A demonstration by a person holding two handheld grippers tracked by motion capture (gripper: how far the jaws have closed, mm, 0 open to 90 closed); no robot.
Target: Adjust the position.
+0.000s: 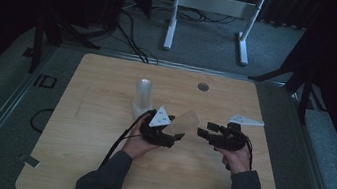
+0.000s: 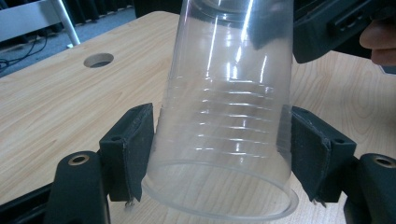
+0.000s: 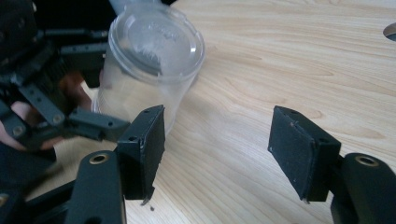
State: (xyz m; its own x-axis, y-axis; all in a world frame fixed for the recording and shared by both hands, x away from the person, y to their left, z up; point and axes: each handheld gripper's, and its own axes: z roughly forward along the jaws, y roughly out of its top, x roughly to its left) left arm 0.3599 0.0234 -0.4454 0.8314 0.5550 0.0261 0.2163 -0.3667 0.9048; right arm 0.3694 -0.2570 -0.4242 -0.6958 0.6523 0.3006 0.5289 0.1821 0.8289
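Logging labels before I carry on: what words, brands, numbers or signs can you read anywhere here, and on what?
No legible text anywhere.
Clear plastic cup held in the left tongs: faint raised marks on its base in the right gripper view, too blurred to read.
Grey three-cornered plate on the left tongs: small dark marks, too small to read.
Stack of cups and table: no markings visible.
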